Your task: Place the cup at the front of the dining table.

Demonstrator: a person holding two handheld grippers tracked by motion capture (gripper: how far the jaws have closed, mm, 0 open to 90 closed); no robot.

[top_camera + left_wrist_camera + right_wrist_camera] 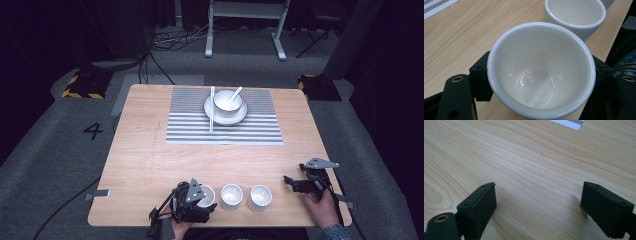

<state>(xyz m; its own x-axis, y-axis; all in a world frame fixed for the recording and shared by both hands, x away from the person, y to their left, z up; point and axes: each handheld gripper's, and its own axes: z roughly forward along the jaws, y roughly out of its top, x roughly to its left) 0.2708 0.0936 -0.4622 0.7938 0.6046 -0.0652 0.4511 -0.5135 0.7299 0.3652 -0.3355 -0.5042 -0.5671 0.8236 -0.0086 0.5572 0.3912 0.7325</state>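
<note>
Three white cups (231,196) in row; left hand-held gripper (541,82) clasps glossy empty one (541,67).

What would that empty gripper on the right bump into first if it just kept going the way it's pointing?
Probably nothing soon: the right gripper, jaws open, points left over bare table. Farther on, the nearest cup may sit slightly beside its line; depth is unclear.

The counter (150,160) is made of light brown wood with wavy grain lines, and a mat (190,125) with thin grey and white stripes is laid on it. Three white cups (232,196) and a white bowl (226,100) on a white plate (240,116) are seen. Both claws are black, and the floor (50,150) is grey with a black "4" (93,131) painted on it.
</note>
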